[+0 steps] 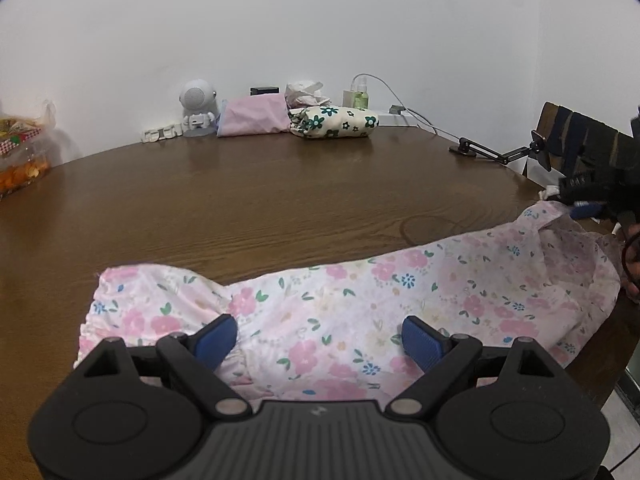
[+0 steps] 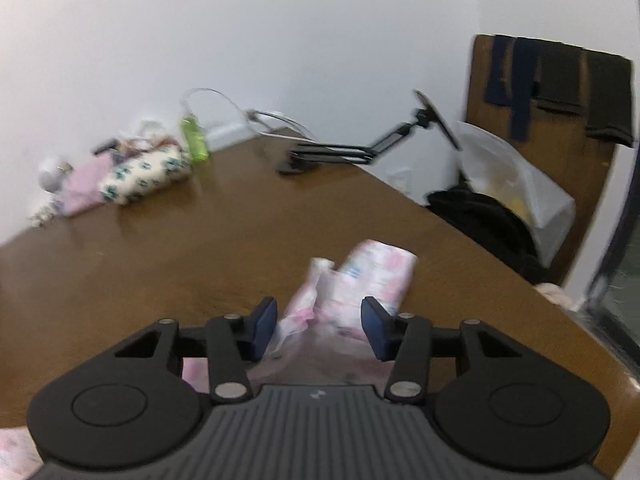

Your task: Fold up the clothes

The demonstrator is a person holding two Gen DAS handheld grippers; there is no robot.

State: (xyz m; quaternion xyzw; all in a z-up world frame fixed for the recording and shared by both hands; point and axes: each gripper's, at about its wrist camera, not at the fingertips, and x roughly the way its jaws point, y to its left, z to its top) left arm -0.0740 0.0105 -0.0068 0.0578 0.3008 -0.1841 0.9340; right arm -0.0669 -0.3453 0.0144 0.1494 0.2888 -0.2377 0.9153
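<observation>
**Both claws slack over the floral garment**

We see the pink floral garment (image 1: 360,312) stretched in a long band across the lower half of the left wrist view, lying on the brown wooden counter (image 1: 260,200) with its right end bunched near the counter's edge. Our left claw (image 1: 320,340) sits at the bottom centre of that view, spread wide and released, its blue pads apart above the cloth and pressing on nothing. We judge it is parked there so it can take the near hem once the other end is ready.

In the right wrist view, which is blurred, our right claw (image 2: 318,328) stands partly open at lower centre. A crumpled end of the garment (image 2: 360,280) rises between the pads, yet neither pad appears to press it, so we read this claw as released too. The cloth stands up in a ridge, probably because it was gathered there rather than laid flat.

Along the top of the left wrist view, against the wall, two folded pieces wait: a pink bundle (image 1: 254,120) and a cream one with green flowers (image 1: 334,122), touching side by side. We take them for finished work, kept well apart from the piece in hand. This garment is not yet folded.
</observation>
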